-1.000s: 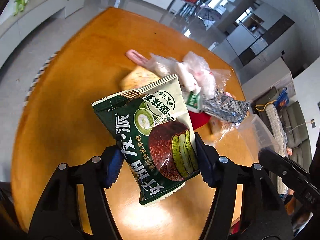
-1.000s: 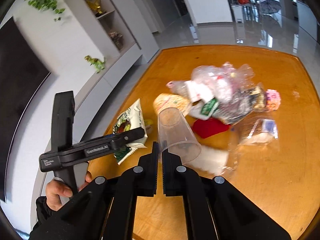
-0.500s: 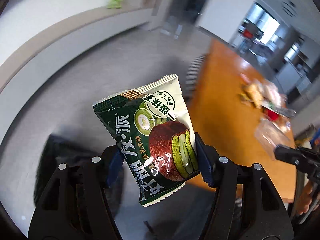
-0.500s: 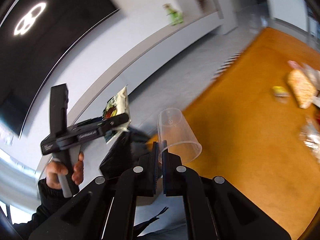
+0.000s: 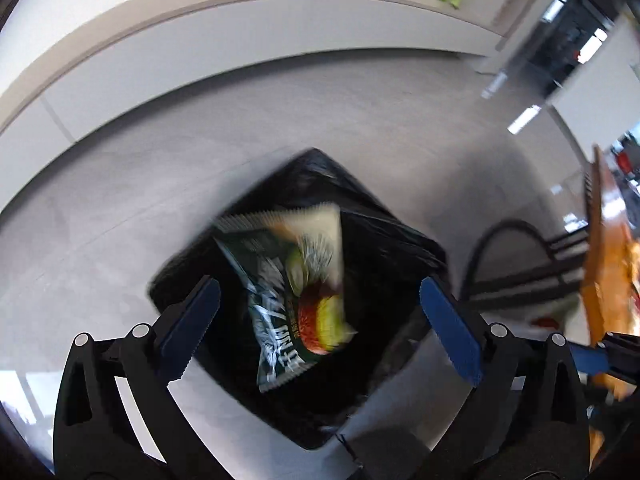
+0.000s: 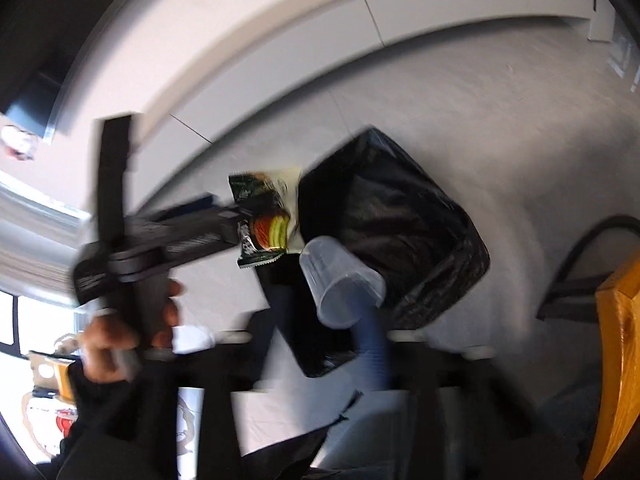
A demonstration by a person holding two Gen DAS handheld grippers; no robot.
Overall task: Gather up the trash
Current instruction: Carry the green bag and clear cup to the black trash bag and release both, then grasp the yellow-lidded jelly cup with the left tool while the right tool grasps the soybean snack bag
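- Mid-drop over the bin: green-and-cream foil snack wrapper with a chocolate cake printed on it [image 5: 294, 292] loose between the wide-spread blue pads of the left gripper [image 5: 320, 312], touching neither pad, blurred, above the mouth of the square bin lined with a black plastic bag [image 5: 404, 240].
- Left jaws just been opening, now as wide as they go; nothing gripped.
- In the right wrist view, clear plastic cup [image 6: 340, 282] tilted on its side, mouth toward the camera, over the near edge of the black bag; right gripper [image 6: 332, 320] badly smeared by motion, jaws just been opening, a gap showing between the blue fingers [image 6: 372, 344]. Cup seemingly let go, though contact with a pad cannot be ruled out through the blur.
- Judged: two pieces about to land in the bin, neither yet settled inside.
- Left to do: more litter probably waiting on the orange wooden table [image 6: 618, 344], only its edge visible at the right.
- Pose: both grippers aimed steeply down at the bin, side by side; bare hand [image 6: 120, 340] with a dark sleeve wrapped round the left handle, seen from the right camera.
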